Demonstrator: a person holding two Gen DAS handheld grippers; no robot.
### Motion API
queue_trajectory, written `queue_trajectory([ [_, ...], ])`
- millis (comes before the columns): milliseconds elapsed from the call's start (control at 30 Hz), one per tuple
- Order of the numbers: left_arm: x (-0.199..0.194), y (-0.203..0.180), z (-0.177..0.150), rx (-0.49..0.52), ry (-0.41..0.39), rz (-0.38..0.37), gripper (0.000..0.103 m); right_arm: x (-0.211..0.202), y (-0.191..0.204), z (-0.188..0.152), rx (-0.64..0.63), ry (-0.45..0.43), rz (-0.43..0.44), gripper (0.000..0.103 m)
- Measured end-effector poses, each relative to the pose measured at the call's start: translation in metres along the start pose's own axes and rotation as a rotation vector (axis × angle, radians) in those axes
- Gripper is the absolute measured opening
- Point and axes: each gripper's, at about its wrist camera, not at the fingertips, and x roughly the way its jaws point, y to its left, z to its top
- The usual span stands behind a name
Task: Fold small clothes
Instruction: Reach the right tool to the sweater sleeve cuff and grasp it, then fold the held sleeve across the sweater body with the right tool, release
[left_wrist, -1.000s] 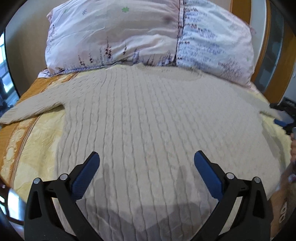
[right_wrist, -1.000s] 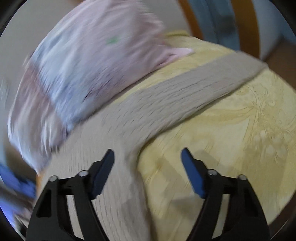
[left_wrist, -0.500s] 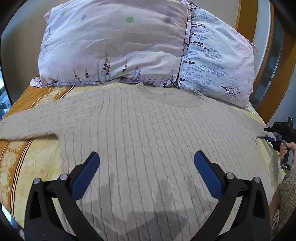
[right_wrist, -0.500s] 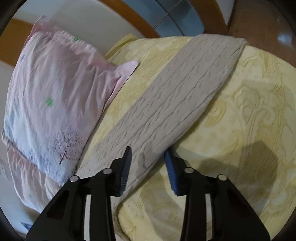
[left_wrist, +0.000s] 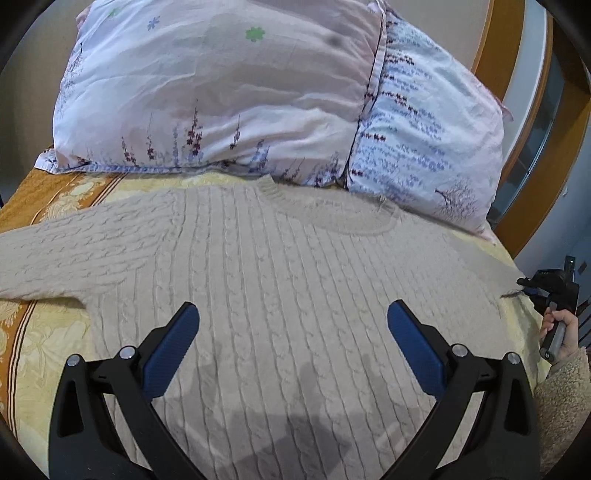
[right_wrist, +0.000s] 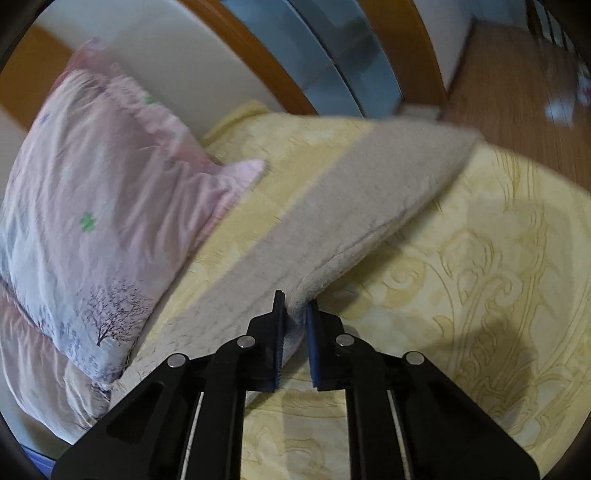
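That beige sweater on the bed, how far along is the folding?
Barely begun. Done: the sweater lies spread flat on the yellow bedspread, front up, below the pillows. In hand: the right gripper has pinched the edge of one sleeve, ready to bring it over. The left gripper hovers open above the body, holding nothing. Left: both sleeves and the body; no fold is visible.

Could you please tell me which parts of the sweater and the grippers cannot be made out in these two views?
- Sweater hem: left wrist view, cut off by the bottom edge and the left gripper frame.
- Left sleeve cuff: left wrist view, runs past the left edge.
- Right sleeve cuff: right wrist view, motion blur.
- Right gripper jaws: left wrist view, too small at the right rim.
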Motion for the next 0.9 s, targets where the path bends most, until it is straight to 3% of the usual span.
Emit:
queue_trajectory([
  [133,0.002,0.004,0.008,0.005,-0.001,0.012,0.101,-0.02,0.035,-0.003,-0.113,-0.057,0.051,0.011],
  [300,0.008,0.011,0.015,-0.033,0.011,-0.017,0.101,-0.04,0.107,-0.037,-0.306,-0.034,0.233,0.011],
  [400,0.011,0.015,0.018,-0.074,0.017,-0.077,0.101,-0.034,0.15,-0.078,-0.44,0.046,0.315,0.011],
  [500,0.013,0.017,0.02,-0.11,0.017,-0.13,0.101,-0.01,0.19,-0.143,-0.593,0.211,0.374,0.011],
  [600,0.017,0.019,0.022,-0.148,0.028,-0.184,0.101,0.021,0.203,-0.184,-0.657,0.338,0.338,0.011],
  [667,0.021,0.021,0.023,-0.173,0.043,-0.208,0.101,0.034,0.202,-0.192,-0.648,0.372,0.312,0.012],
  [733,0.025,0.025,0.023,-0.198,0.061,-0.223,0.101,0.036,0.196,-0.183,-0.584,0.392,0.342,0.018],
  [800,0.029,0.029,0.024,-0.223,0.073,-0.235,0.101,0.034,0.186,-0.172,-0.506,0.396,0.358,0.054],
  [900,0.033,0.035,0.023,-0.248,0.087,-0.246,0.099,0.028,0.165,-0.151,-0.376,0.356,0.358,0.059],
])
